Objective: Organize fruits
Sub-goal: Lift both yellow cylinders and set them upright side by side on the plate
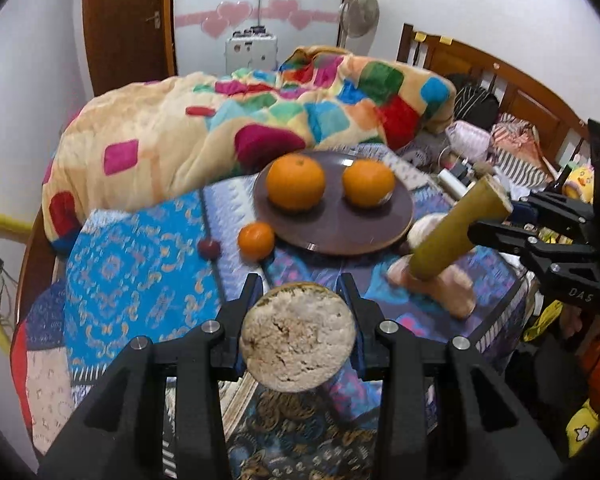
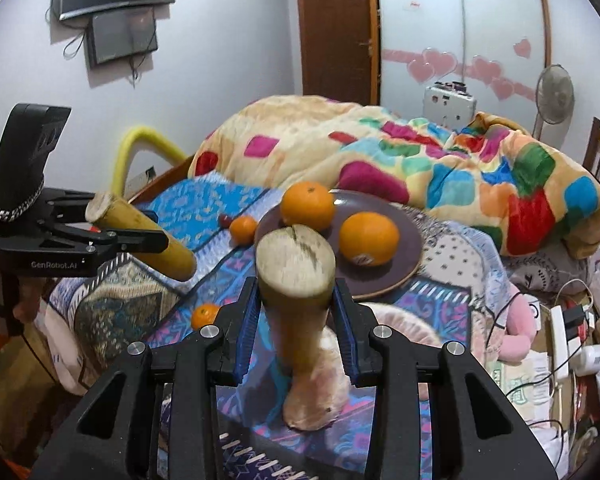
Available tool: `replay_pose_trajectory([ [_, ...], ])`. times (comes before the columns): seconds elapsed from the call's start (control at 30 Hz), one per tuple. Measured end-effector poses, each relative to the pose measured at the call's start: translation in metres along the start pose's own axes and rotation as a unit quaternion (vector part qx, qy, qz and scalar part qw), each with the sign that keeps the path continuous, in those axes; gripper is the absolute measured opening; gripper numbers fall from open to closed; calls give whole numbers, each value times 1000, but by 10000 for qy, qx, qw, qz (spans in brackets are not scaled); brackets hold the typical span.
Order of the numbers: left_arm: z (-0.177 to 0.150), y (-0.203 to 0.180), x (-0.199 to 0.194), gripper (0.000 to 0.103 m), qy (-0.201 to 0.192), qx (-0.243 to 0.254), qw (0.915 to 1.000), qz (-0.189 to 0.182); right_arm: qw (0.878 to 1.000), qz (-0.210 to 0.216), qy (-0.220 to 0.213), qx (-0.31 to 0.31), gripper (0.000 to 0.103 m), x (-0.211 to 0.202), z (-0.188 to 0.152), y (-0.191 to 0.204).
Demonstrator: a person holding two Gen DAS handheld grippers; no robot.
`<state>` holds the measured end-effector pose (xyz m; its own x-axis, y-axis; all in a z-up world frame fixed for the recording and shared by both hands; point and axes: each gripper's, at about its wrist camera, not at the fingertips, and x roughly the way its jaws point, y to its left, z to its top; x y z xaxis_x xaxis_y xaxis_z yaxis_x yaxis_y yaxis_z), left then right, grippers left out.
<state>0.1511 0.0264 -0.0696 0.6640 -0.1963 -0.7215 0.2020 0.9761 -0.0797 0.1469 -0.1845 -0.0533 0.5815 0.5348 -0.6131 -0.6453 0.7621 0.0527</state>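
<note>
A brown plate (image 1: pixel 364 236) on the patterned bedspread holds two oranges (image 1: pixel 296 182) (image 1: pixel 368 182). A small mandarin (image 1: pixel 256 240) and a tiny red fruit (image 1: pixel 209 247) lie just left of the plate. My left gripper (image 1: pixel 300 284) is shut on a short yellow-green cane piece (image 1: pixel 298 338), whose cut end faces the camera. My right gripper (image 2: pixel 296 286) is shut on a second cane piece (image 2: pixel 296 280), held above the bedspread in front of the plate (image 2: pixel 404 264). The right wrist view shows one more mandarin (image 2: pixel 205 316) nearer the bed's edge. The left gripper (image 2: pixel 156 242) shows at the left there.
A bright patchwork blanket (image 1: pixel 220 128) is heaped behind the plate. A pale peach soft object (image 1: pixel 440 284) lies under the right cane piece. Plush toys, cables and a power strip (image 2: pixel 560 332) crowd the right side. A wooden headboard (image 1: pixel 500 80) stands behind.
</note>
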Motion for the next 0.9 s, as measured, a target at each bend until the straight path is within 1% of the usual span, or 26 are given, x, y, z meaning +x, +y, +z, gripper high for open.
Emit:
replay_pose_trajectory([
  [0.17,16,-9,4,38,-144,-19,9999,-92,9997,-66,-176,174,33,-3,9,-16],
  [0.4,36,-17,20,38,-226,-31,9995,-222,9990,-122,-352,258,32,-2,18,-28],
  [0.5,43,-19,31,38,-189,-13,9995,-266,9990,-107,-388,218,32,3,22,-29],
  [0.73,53,-21,51,38,-137,46,9995,-285,9991,77,-374,157,32,22,30,-27],
  [0.9,60,-17,68,38,36,20,9996,-268,9992,124,-355,109,32,40,39,-25],
])
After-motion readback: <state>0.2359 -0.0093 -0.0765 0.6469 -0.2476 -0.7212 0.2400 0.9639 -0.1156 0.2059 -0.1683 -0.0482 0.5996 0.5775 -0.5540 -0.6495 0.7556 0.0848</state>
